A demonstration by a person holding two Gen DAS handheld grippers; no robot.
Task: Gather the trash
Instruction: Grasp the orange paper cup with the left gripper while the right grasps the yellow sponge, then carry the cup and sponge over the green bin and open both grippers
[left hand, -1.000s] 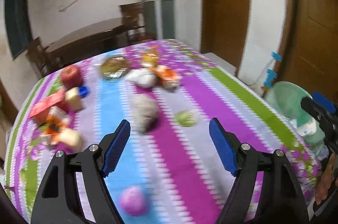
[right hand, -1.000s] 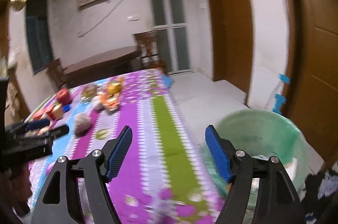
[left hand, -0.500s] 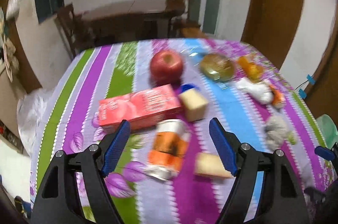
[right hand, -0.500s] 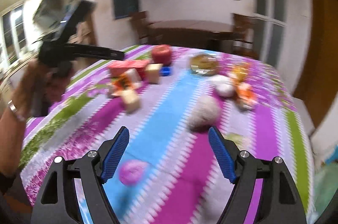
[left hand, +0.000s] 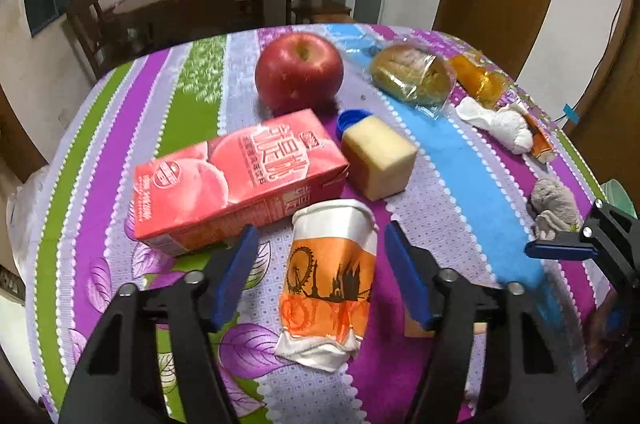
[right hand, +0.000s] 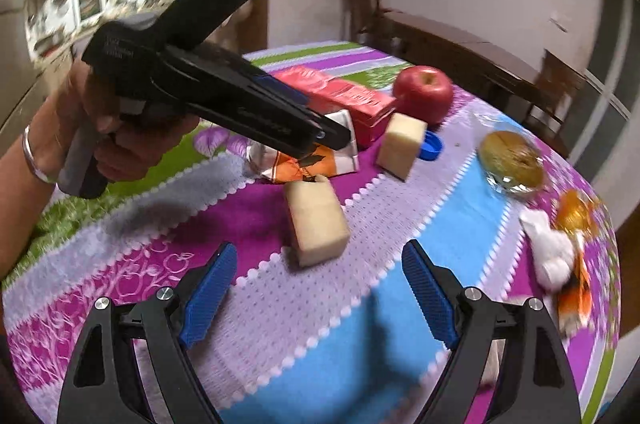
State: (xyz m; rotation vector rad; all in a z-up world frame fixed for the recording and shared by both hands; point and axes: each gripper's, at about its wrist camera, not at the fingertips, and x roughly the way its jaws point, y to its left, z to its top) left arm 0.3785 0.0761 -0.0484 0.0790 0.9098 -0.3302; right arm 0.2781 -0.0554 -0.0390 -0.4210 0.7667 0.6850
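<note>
Two grippers are working over the bench (left hand: 452, 152). Beside the red juice carton (left hand: 236, 180), the crushed orange cup (left hand: 330, 284) is lying between the closing left gripper (left hand: 320, 280) fingers, not yet pinched; centre them on its midsection. Right gripper (right hand: 318, 298) is opening, empty.

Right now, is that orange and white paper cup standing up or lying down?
Lying down. The paper cup rests on its side on the tablecloth, crumpled, between the left gripper's open fingers.

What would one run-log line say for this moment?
left hand-held gripper: closing around crushed paper cup, pads not touching | right hand-held gripper: opening, empty, near foam block
</note>
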